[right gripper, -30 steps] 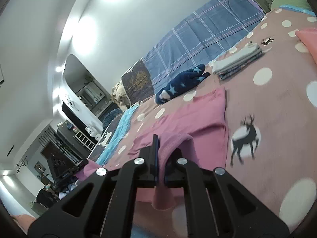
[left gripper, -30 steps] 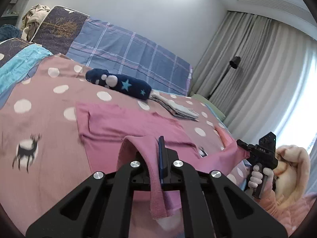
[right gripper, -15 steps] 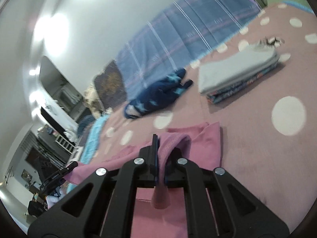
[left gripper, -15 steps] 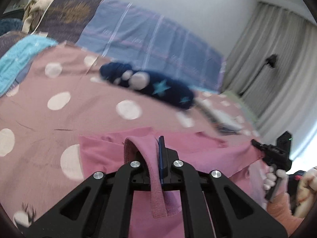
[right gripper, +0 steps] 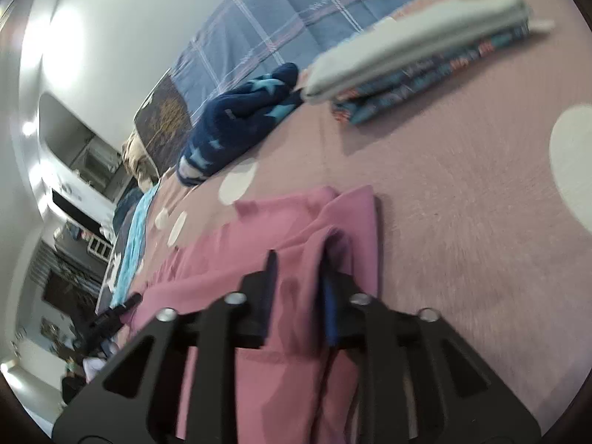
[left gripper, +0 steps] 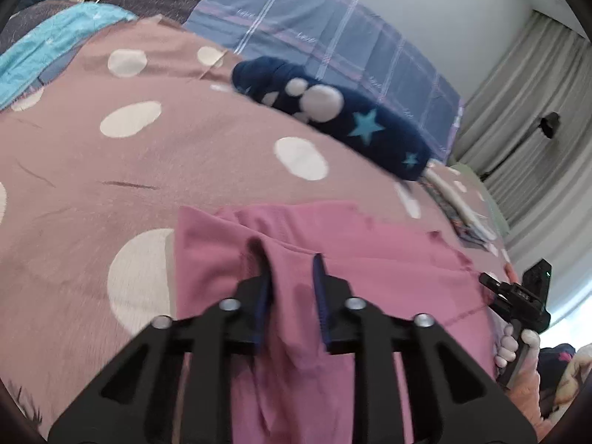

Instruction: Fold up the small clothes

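The pink knit garment lies folded on the dusty-pink bed cover with white dots, and a raised fold of its cloth runs between the jaws of each gripper. The left gripper has just been opening: its jaws stand a little apart, the fold lies loose between them and the pads do not pinch it. The right gripper has likewise just been opening, its jaws parted about the garment's other corner, with the cloth slack in the gap. In the left view the right gripper shows at the garment's far side, held in a hand.

Beyond the garment, towards the bed's head, lies a navy plush piece with turquoise stars. Just beside the plush sits a stack of folded clothes, grey on top and patterned below, well apart from the garment. Behind the plush stands a blue checked pillow. Nothing lies between the jaws and the garment
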Motion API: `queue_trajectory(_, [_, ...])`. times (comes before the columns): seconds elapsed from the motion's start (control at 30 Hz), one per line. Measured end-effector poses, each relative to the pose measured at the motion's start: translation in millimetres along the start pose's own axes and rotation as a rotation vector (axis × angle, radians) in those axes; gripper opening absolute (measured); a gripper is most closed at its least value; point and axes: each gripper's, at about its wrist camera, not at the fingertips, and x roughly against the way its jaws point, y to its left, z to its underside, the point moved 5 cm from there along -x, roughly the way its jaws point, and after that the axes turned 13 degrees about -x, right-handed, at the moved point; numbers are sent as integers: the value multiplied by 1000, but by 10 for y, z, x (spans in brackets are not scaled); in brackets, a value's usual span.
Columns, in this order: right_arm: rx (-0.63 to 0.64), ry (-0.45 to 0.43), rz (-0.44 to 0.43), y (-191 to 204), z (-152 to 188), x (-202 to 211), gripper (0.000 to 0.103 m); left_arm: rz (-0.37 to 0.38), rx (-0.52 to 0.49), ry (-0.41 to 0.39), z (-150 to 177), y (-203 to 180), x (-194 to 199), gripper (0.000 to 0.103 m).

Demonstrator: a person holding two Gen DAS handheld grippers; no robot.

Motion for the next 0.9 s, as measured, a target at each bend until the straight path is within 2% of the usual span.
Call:
queue_trajectory(0.1, [65, 17, 55, 99, 72, 87, 30, 5, -53, 48, 91, -131, 33, 26])
queue_trajectory(0.13, [78, 30, 73, 114, 104, 101, 29, 3, -72, 71, 129, -160, 28, 20])
queue_trajectory(0.17, [88, 42, 92, 117, 135, 109, 17, 3, -101, 90, 160, -198, 21, 1])
queue_trajectory(0.2, [93, 49, 100, 115, 147, 114, 8, 7, -113, 99, 169, -218, 13, 1])
queue_trajectory(0.23, [94, 56, 99, 117, 153, 119, 4, 11, -109, 95, 156, -222, 17, 1])
queue_trajectory(0.3, [82, 59, 61, 160, 133, 149, 4, 58, -77, 56, 39, -242, 61, 1])
queue_trajectory(0.37, [49, 67, -18, 277, 28, 153, 4, 80, -62, -1, -164, -276, 137, 1])
queue_trajectory(0.47, [-25, 27, -105, 445, -337, 108, 6, 21, -31, -69, -529, -195, 117, 1])
queue_trajectory(0.5, [-44, 12, -114, 460, -471, 47, 9, -1, -16, -83, -619, -134, 70, 3])
queue_trajectory(0.53, [-57, -10, -92, 440, -626, -54, 19, -55, 1, -87, -710, -25, -20, 17])
queue_trajectory(0.57, [-67, -21, -52, 395, -719, -134, 38, -99, 9, -74, -739, 50, -86, 29])
queue_trajectory(0.6, [-78, -25, -11, 355, -763, -198, 41, -129, 22, -62, -744, 109, -132, 30])
queue_trajectory(0.63, [-90, -23, 40, 301, -787, -262, 41, -135, 33, -50, -730, 149, -163, 32])
queue_trajectory(0.7, [-57, -6, 38, 276, -727, -275, 41, -105, 16, -26, -663, 148, -193, 42])
queue_trajectory(0.77, [2, -20, 71, 241, -670, -240, 44, -127, -28, 19, -552, 166, -252, 53])
queue_trajectory(0.9, [65, -5, 140, 146, -654, -311, 47, -145, -44, 152, -393, 255, -555, 55])
